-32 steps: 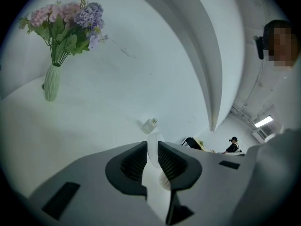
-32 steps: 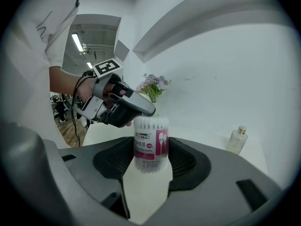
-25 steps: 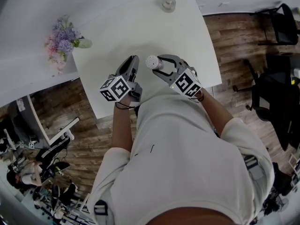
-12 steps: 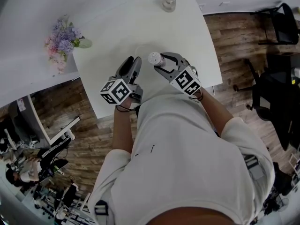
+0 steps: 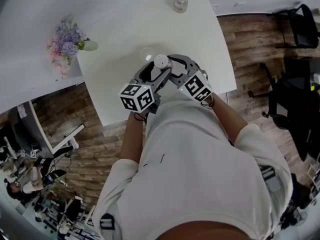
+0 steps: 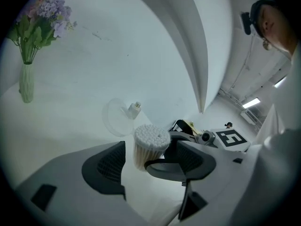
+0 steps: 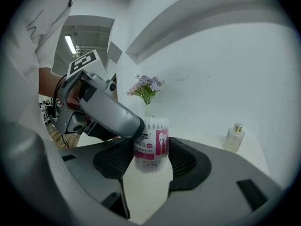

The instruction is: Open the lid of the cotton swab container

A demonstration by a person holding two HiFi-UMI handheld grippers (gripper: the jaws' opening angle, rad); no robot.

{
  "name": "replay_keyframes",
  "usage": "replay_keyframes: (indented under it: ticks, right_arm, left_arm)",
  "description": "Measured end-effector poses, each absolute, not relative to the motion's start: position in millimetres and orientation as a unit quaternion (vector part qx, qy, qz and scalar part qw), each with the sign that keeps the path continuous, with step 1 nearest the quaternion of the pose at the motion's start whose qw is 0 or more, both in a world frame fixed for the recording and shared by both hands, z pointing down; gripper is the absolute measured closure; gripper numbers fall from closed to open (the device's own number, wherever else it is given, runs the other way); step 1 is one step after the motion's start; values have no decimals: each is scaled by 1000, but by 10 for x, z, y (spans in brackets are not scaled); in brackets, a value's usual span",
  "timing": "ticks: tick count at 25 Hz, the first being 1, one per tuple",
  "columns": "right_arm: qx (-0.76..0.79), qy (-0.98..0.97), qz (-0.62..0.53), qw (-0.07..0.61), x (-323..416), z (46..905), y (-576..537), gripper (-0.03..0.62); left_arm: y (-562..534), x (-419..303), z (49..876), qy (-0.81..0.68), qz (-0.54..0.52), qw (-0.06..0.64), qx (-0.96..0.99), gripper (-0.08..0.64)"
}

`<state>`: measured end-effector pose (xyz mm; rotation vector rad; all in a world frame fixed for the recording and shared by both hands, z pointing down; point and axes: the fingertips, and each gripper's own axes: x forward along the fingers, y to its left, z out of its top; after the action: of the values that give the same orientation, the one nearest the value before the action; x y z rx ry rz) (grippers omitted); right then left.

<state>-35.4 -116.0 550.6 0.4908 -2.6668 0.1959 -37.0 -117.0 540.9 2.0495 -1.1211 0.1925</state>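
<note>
Container [image 7: 155, 147] sits clamped in right gripper [image 7: 149, 163], partly hidden by left gripper [image 6: 149, 160], jaws just opened around it.

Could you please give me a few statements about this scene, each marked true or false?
The lid is on the cotton swab container. False: the lid lies on the table, and the swabs stand uncovered.
The right gripper holds the container. True.
The left gripper is shut on the lid. False: its jaws have just been opening and stand apart on either side of the container.
A small bottle stands on the table. True.
</note>
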Motion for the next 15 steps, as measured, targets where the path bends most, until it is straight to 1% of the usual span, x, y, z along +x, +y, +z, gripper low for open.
replay_keyframes:
  ticks: [3,9,11,15]
  right_arm:
    - [162,-965,59,199,-424,5474,-1113,367]
    - [146,-966,51,207,-507,5470,-1019,367]
    - [143,-965,56,210,-516,5484,-999,367]
    - [147,-963,68,216,-569,5490,-1045,365]
  left_arm:
    - [-1165,-333,5426,-437,78,391,806,221]
    - [-1203,-344,5503,-448,73,403,795,226]
    - [-1202,-377,5521,-451,67,409,790,265]
    - [-1246,-453,5530,-451,65,413,789,273]
